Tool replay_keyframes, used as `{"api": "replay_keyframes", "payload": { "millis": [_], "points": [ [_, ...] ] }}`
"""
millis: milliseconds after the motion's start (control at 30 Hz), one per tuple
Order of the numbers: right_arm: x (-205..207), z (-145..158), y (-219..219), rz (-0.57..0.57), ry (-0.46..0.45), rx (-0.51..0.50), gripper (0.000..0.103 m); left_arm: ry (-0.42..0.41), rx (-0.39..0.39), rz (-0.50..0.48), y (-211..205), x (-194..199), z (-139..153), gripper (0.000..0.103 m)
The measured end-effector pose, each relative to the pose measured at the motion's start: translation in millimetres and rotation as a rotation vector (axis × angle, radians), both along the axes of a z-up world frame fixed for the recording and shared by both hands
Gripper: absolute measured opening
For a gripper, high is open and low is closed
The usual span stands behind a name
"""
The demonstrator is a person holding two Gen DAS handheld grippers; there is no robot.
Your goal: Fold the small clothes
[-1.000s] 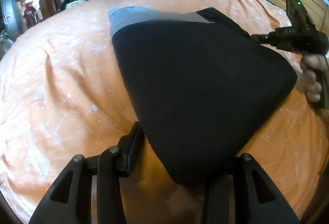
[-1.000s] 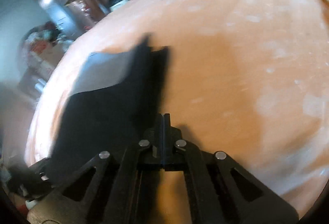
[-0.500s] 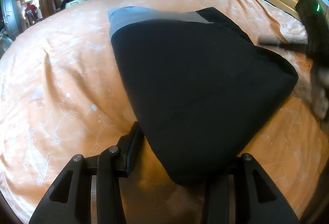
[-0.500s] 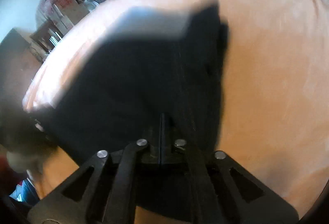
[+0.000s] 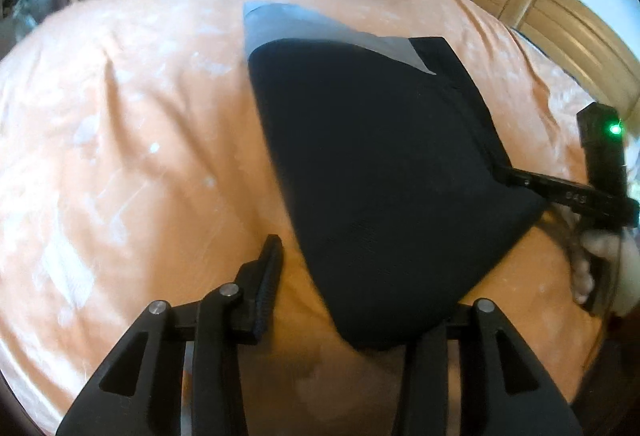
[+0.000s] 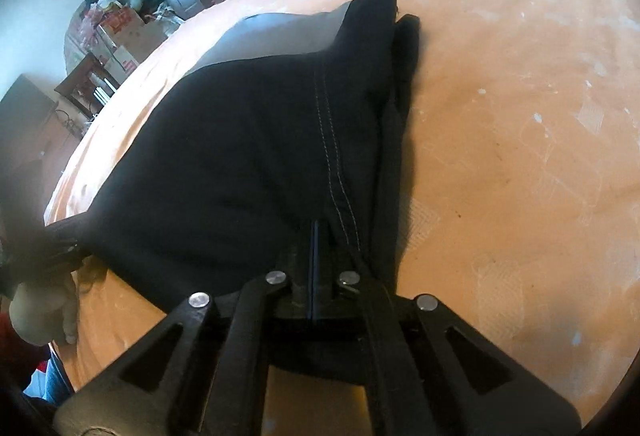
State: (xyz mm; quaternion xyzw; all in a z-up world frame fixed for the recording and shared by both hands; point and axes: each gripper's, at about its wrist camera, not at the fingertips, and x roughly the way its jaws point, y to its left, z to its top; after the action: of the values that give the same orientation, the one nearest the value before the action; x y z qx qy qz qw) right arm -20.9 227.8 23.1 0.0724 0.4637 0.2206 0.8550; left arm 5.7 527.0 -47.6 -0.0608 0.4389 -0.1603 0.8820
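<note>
A black garment [image 5: 384,172] with a grey band [image 5: 304,26] at its far end lies folded on an orange bedspread [image 5: 120,140]. In the left wrist view it fills the centre of the frame, its long axis running from the grey band at upper centre down to a rounded fold at lower centre. In the right wrist view it runs from a black point near the top centre down to the bottom centre, a line of pale stitching following that axis.

The left gripper [image 5: 360,300] has its jaws wide apart; the left finger [image 5: 266,288] is bare over the bedspread, while the right finger is hidden under the garment's near fold, so whether it touches cloth cannot be told. The right gripper [image 6: 314,260] has its jaws pressed together on the garment's near edge, cloth bunched around them.

At the right edge of the left wrist view, a hand [image 5: 600,268] is blurred and partly cut off. A wooden headboard [image 5: 552,12] crosses the upper right.
</note>
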Motion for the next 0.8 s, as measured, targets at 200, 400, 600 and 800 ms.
{"api": "replay_keyframes", "payload": {
  "millis": [200,400,600,800],
  "points": [
    [1,-1,-9,-0.007,-0.002,0.053,0.000,-0.022,0.024,-0.049,5,-37,14,0.043],
    [-1,-4,-10,-0.007,0.005,0.095,0.000,-0.235,-0.028,0.013,24,-49,75,0.038],
    [-3,-3,-10,-0.007,0.003,0.103,0.000,-0.078,0.195,-0.082,-19,17,2,0.044],
    [-2,-8,-20,0.003,0.002,0.163,0.000,-0.129,0.062,-0.055,-1,33,29,0.031]
  ]
}}
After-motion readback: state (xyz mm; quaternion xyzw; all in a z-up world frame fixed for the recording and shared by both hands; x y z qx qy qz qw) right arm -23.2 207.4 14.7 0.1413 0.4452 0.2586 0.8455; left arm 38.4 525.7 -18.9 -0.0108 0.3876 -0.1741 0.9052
